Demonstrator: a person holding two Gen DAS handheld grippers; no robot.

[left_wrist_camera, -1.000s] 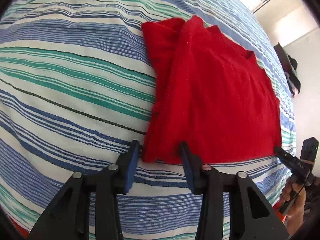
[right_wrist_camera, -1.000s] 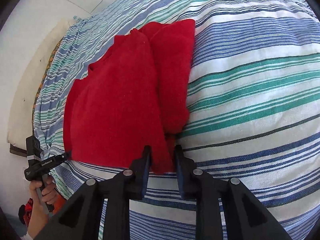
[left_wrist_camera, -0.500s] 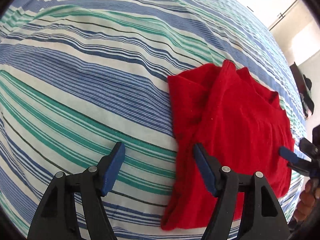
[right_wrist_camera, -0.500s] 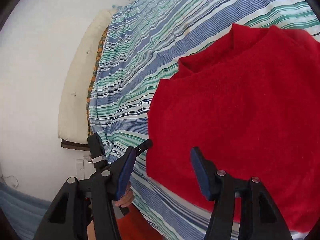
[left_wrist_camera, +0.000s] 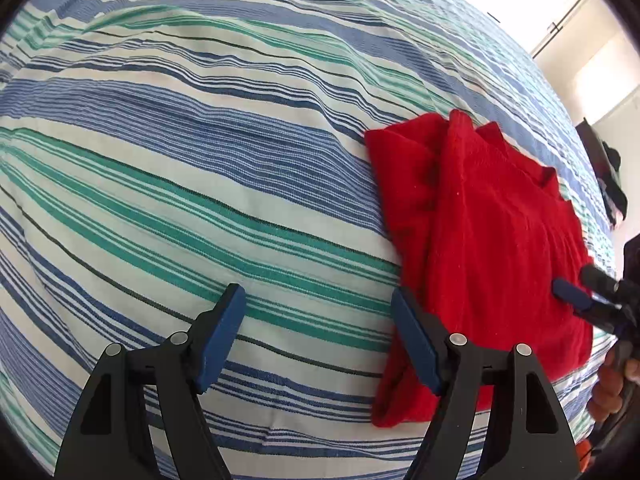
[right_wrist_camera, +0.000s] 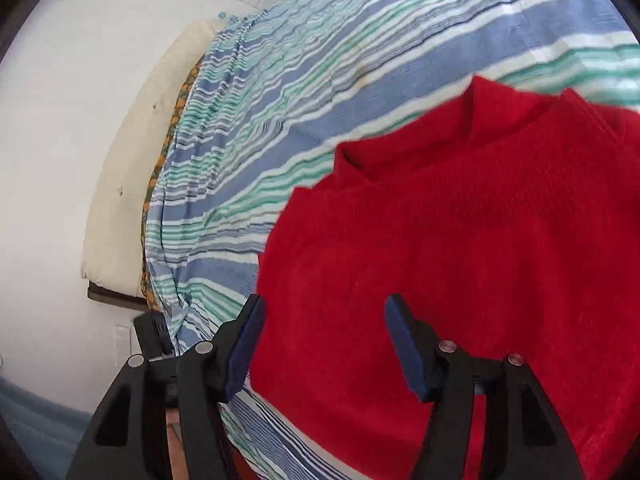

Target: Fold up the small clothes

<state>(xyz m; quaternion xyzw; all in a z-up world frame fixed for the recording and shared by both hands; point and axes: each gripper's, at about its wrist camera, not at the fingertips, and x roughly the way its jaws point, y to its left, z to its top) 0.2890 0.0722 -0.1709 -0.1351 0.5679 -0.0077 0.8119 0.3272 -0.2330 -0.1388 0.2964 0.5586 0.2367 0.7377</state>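
garment: red knit top (left_wrist_camera: 492, 240), small, plain colour, no print visible
state: folded lengthwise into a long panel, one side lapped over the middle; a raised fold ridge runs along its length
pose: flat, layers stacked, near end slightly bunched and open
location: on the striped bedspread (left_wrist_camera: 180, 168), near its edge
neck end: notched edge at the far end (right_wrist_camera: 516, 112)

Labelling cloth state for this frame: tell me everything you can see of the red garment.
The red garment looks like a fuzzy knit, plain, with no print. It lies partly folded on the striped bedsheet, layers overlapping and a long fold ridge running down its left part. One narrow end reaches toward the near edge of the bed. Neither gripper holds it: the left gripper and the right gripper are opening just above it.
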